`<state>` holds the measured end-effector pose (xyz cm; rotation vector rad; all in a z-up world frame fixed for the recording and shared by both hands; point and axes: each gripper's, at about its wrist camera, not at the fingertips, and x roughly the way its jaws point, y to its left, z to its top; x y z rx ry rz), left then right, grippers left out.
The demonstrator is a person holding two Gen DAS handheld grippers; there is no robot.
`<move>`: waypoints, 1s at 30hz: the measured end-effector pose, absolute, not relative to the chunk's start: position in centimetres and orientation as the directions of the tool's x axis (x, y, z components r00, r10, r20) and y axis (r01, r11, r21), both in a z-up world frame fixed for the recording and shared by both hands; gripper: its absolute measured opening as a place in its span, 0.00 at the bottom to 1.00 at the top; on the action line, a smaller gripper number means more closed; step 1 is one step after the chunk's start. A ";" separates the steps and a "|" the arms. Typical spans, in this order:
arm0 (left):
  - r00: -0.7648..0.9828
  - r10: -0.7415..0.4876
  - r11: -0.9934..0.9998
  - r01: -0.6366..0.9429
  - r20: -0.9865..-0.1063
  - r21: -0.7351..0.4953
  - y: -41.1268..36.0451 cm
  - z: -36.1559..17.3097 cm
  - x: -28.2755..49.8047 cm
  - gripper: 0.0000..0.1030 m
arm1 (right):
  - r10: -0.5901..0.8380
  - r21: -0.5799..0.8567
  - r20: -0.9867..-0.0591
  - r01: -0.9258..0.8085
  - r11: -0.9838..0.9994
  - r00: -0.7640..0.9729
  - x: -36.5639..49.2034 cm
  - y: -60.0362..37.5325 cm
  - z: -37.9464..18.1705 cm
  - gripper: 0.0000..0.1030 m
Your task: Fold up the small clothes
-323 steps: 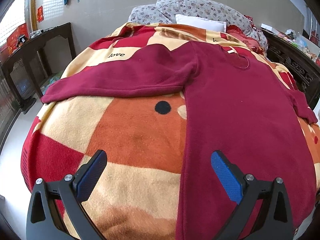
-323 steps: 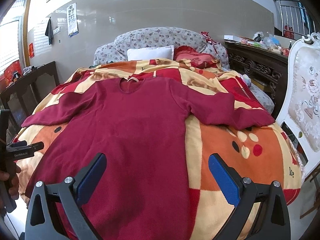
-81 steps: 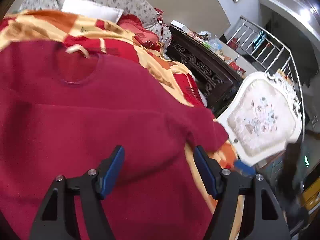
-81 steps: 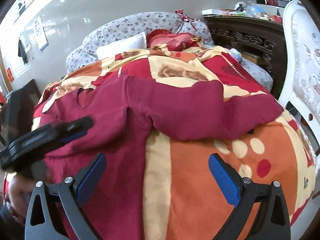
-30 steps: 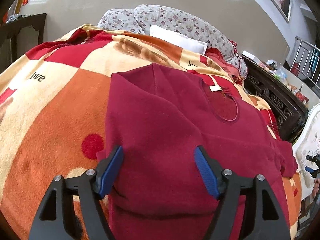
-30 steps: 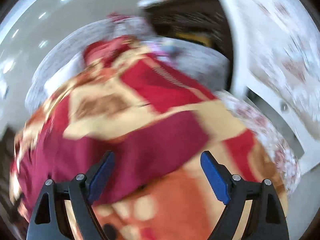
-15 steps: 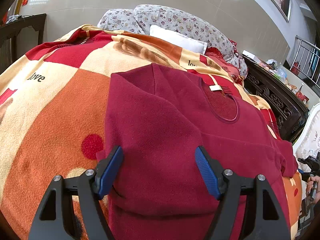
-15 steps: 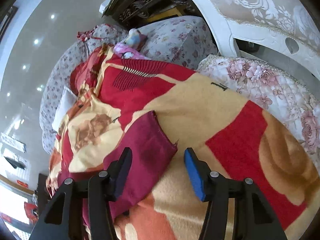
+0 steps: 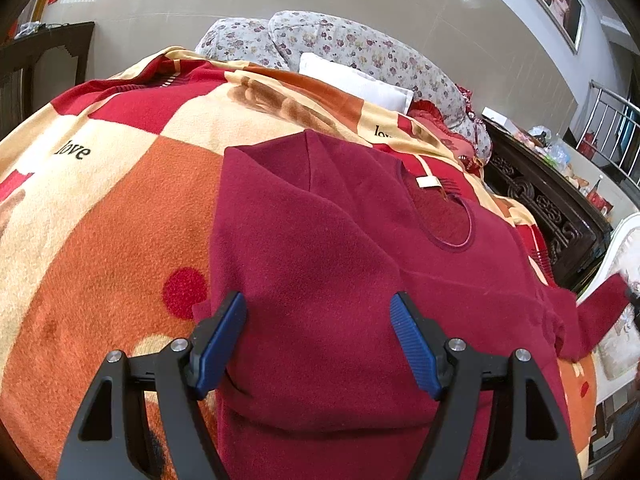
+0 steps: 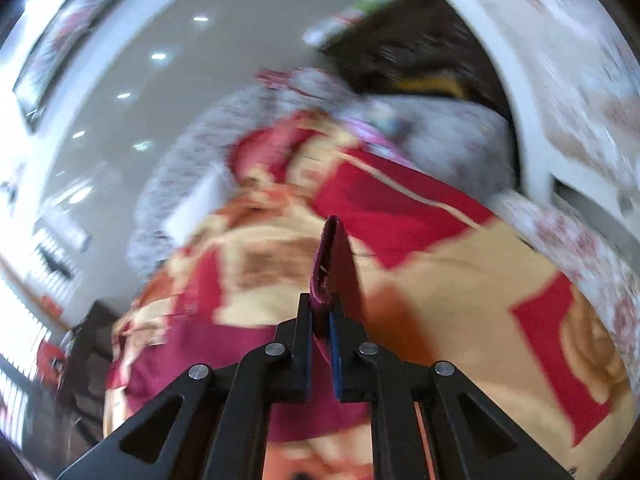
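A dark red sweater (image 9: 360, 280) lies on the bed, neck hole away from me, its left sleeve folded over the body. My left gripper (image 9: 318, 338) is open and empty, low over the folded left part. My right gripper (image 10: 321, 322) is shut on the cuff of the right sleeve (image 10: 334, 260), which stands up between the jaws. In the left wrist view that sleeve (image 9: 600, 312) is lifted off the bed at the far right. The right wrist view is blurred.
The bed has an orange, cream and red blanket (image 9: 120, 208), a white pillow (image 9: 356, 80) and a floral headboard (image 9: 360, 48). A dark carved cabinet (image 9: 548, 200) and a white chair (image 9: 624, 264) stand along the right side.
My right gripper closed on the right sleeve cuff and lifted it off the blanket. My left gripper stayed open over the folded left part.
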<state>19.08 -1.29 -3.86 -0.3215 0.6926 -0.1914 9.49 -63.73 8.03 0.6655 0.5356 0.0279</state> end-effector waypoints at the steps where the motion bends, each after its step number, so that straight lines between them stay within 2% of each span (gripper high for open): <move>1: 0.757 -0.279 0.932 0.066 -0.590 -0.356 -1.2 -3.8 19.0 0.72 | 0.215 0.595 -0.433 0.098 0.797 0.875 9.4 -62.1 9.7 0.08; 4: 0.771 -0.272 0.932 0.062 -0.576 -0.356 -1.1 -3.5 18.6 0.72 | 0.301 0.593 -0.353 -0.037 0.804 0.886 9.7 -56.4 14.2 0.08; 6: 0.794 -0.257 0.928 0.044 -0.551 -0.369 -0.7 -3.1 18.0 0.78 | 0.377 0.585 -0.319 -0.133 0.800 0.870 10.7 -52.0 16.6 0.08; 10: 0.809 -0.308 0.895 0.068 -0.500 -0.442 1.1 -1.9 16.5 0.78 | 0.508 0.562 -0.307 -0.278 0.779 0.805 13.5 -42.6 18.8 0.08; 12: 0.797 -0.378 0.856 0.107 -0.471 -0.506 2.1 -1.4 16.2 0.78 | 0.579 0.553 -0.313 -0.351 0.756 0.753 15.4 -36.9 18.4 0.08; 15: 0.771 -0.442 0.819 0.140 -0.458 -0.556 3.0 -1.0 16.9 0.78 | 0.641 0.564 -0.340 -0.396 0.724 0.688 17.8 -30.7 15.7 0.08; 19: 0.798 -0.376 0.830 0.064 -0.471 -0.554 5.2 -0.4 17.1 0.78 | 0.691 0.604 -0.421 -0.387 0.697 0.587 21.6 -23.3 8.8 0.08; 23: 0.789 -0.399 0.800 0.051 -0.467 -0.598 6.4 -0.5 17.2 0.78 | 0.674 0.592 -0.541 -0.341 0.730 0.503 23.7 -18.2 1.3 0.08; 28: 0.737 -0.476 0.795 0.128 -0.479 -0.593 4.5 -0.7 18.6 0.78 | 0.599 0.468 -0.618 -0.374 0.801 0.509 22.4 -15.5 -1.5 0.10; 30: 0.705 -0.515 0.779 0.147 -0.487 -0.610 3.8 -1.1 19.5 0.78 | 0.602 0.459 -0.627 -0.391 0.798 0.494 21.8 -15.8 -1.4 0.38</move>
